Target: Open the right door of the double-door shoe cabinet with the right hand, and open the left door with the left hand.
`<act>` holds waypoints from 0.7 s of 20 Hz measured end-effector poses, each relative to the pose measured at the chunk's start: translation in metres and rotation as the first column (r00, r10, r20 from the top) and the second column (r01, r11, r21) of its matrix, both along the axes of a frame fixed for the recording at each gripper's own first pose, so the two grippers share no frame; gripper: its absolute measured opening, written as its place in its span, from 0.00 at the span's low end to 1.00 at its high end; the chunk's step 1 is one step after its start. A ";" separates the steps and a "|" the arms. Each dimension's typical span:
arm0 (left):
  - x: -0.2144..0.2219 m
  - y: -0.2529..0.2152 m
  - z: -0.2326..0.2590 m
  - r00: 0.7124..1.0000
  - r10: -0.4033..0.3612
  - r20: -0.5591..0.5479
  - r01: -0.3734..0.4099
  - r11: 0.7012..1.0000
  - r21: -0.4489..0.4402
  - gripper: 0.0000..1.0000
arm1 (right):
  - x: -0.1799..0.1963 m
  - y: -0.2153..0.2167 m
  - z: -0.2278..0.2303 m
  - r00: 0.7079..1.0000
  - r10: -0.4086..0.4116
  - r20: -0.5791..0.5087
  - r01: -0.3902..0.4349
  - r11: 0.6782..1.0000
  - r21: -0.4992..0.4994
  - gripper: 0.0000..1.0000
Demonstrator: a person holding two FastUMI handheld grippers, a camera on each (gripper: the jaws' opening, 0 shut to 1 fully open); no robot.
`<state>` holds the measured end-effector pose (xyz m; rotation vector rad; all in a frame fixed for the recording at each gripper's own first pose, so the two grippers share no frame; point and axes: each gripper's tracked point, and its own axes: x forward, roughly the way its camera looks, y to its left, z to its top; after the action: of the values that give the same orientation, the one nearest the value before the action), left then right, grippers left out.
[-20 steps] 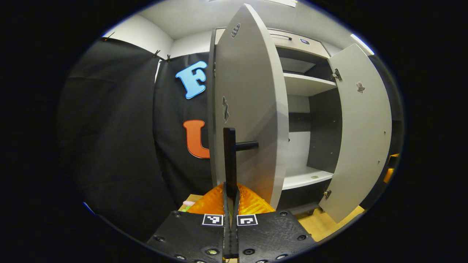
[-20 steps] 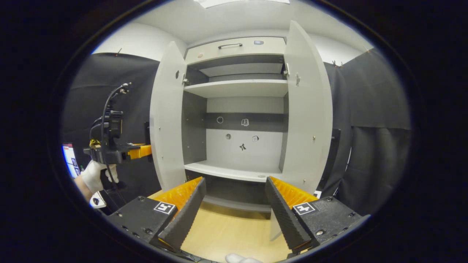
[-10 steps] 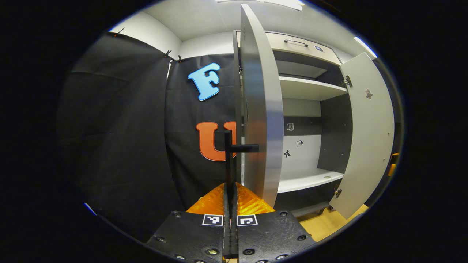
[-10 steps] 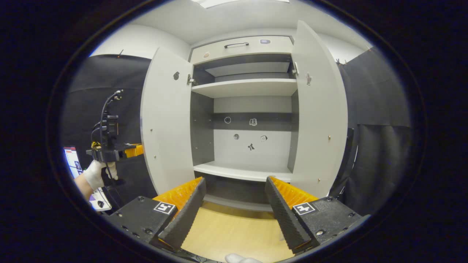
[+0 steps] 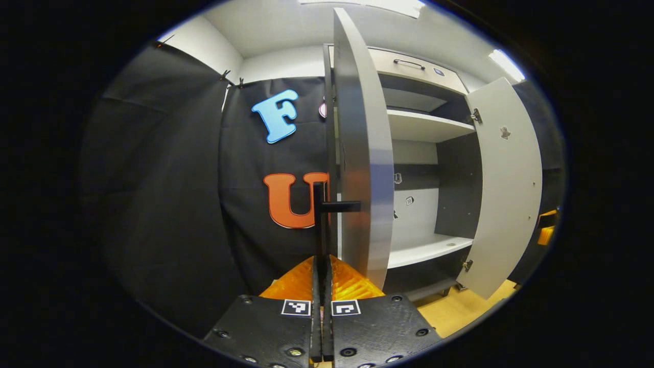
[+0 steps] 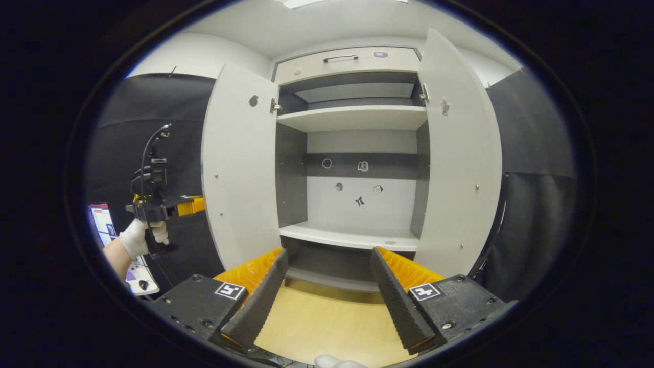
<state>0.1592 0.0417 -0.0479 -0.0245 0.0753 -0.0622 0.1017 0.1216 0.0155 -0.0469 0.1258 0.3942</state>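
While both doors stand swung out: the task looks nearly finished, with only the release of the left handle seeming left.
Left gripper (image 5: pixel 321 286): fingers pressed together on the black bar handle (image 5: pixel 321 225) of the left door (image 5: pixel 360 153); in the right gripper view it sits at far left (image 6: pixel 196 205), held by a gloved hand (image 6: pixel 137 236), just beside that door's outer face.
Left door: seen nearly edge-on from the left gripper view; from the right gripper view its inner face (image 6: pixel 240 163) shows, opened wide to the left.
Shoe cabinet (image 6: pixel 352 235): interior open, shelves bare apart from small stickers on the back panel; drawer front (image 6: pixel 352 60) above, closed.
Right door (image 6: pixel 460 163): opened out to the right, touched by nothing.
Right gripper (image 6: pixel 329 291): jaws spread wide, holding nothing, near the wooden floor (image 6: pixel 317 327) and well apart from the cabinet.
Views compared: the left gripper view gives the grip on the handle; the right gripper view gives both doors head-on.
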 end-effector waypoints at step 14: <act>-0.015 0.031 0.001 0.989 0.146 0.012 -0.147 0.987 0.072 0.93 | 0.002 -0.015 0.005 1.000 -0.022 -0.005 0.022 1.000 0.019 1.00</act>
<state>0.1443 0.0731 -0.0472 0.0435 0.0687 0.0875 0.1034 0.1069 0.0201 -0.0257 0.1275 0.3733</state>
